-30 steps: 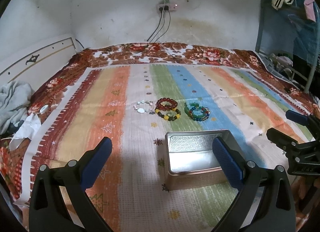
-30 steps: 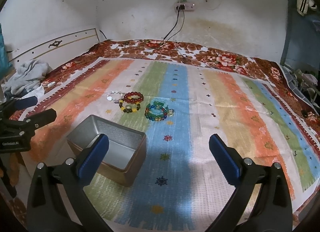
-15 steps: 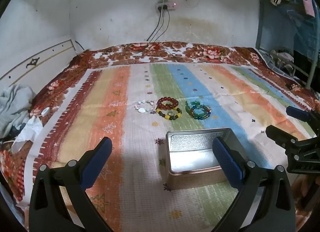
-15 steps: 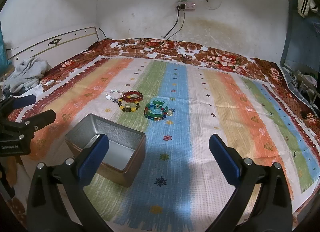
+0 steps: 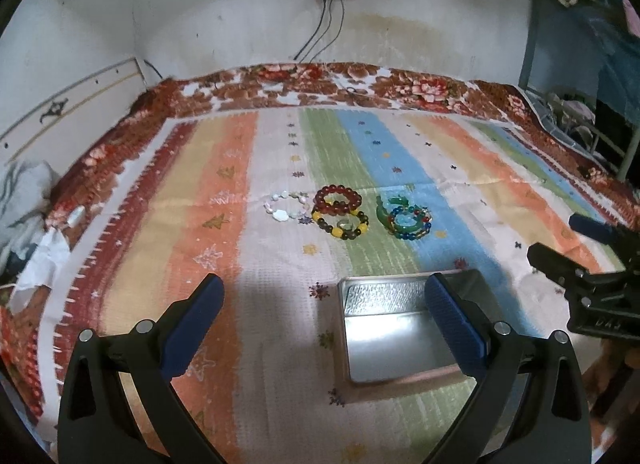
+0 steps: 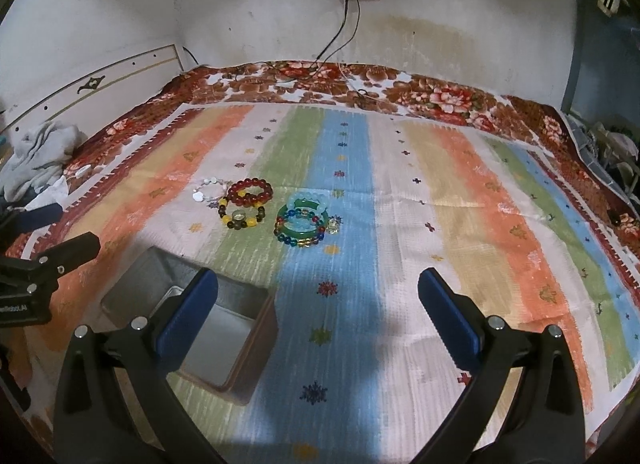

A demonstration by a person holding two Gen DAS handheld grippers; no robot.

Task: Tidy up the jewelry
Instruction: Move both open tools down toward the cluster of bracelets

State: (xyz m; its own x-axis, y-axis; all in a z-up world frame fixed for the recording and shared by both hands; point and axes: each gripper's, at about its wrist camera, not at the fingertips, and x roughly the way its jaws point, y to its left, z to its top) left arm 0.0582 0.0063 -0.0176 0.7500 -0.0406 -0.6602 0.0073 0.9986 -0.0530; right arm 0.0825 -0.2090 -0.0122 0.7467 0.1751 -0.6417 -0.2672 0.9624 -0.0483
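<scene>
With both the left gripper (image 5: 324, 316) and the right gripper (image 6: 318, 312) spread and empty, the bracelets (image 5: 340, 212) lie touching on the bed ahead of the fingers, beyond the open tin (image 5: 400, 328), so one pinch likely drags a neighbour.

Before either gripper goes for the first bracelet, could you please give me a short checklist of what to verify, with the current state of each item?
1. Left gripper open and holding nothing: ok.
2. Right gripper open and holding nothing: ok.
3. Metal tin open, lid off, inside bare: ok.
4. Bracelets lying apart for single picks: not ok; the red bracelet touches the yellow and dark bracelet, and the green and blue bracelets are stacked.
5. White bracelet lies free of the others: ok.
6. Striped cloth flat under the jewelry: ok.
</scene>
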